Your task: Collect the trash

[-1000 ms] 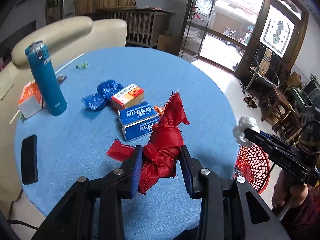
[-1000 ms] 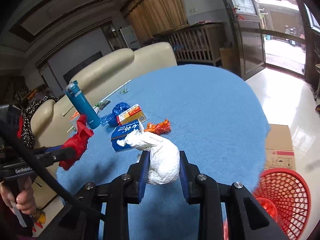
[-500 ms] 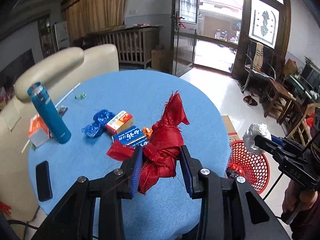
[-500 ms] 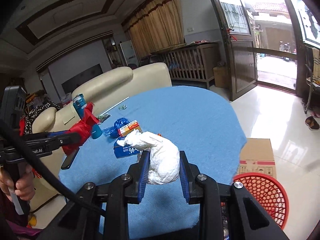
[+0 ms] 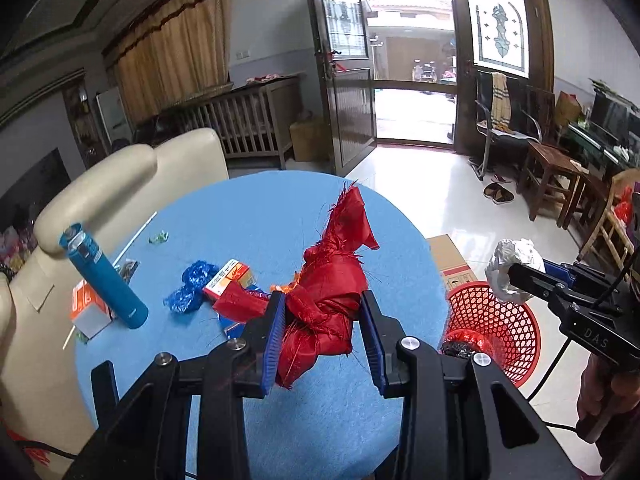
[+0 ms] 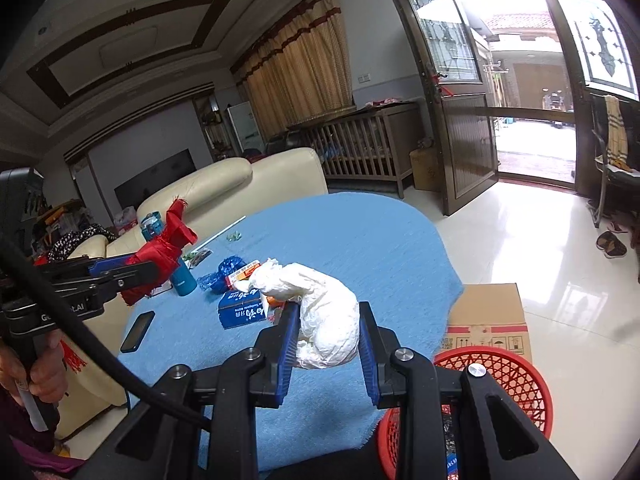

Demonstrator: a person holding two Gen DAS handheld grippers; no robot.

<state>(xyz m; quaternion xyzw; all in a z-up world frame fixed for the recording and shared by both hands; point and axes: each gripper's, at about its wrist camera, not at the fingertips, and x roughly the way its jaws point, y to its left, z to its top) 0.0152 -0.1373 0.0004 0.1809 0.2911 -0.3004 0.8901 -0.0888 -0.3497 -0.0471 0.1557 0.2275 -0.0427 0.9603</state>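
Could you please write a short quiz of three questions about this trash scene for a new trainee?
1. True or false: the left gripper is shut on the red cloth bundle.
2. What does the right gripper hold? A) blue bottle B) white crumpled bag C) phone
3. Fill in: the red basket stands on the ____ beside the blue table.

Key: 1 true; 2 B, the white crumpled bag; 3 floor.
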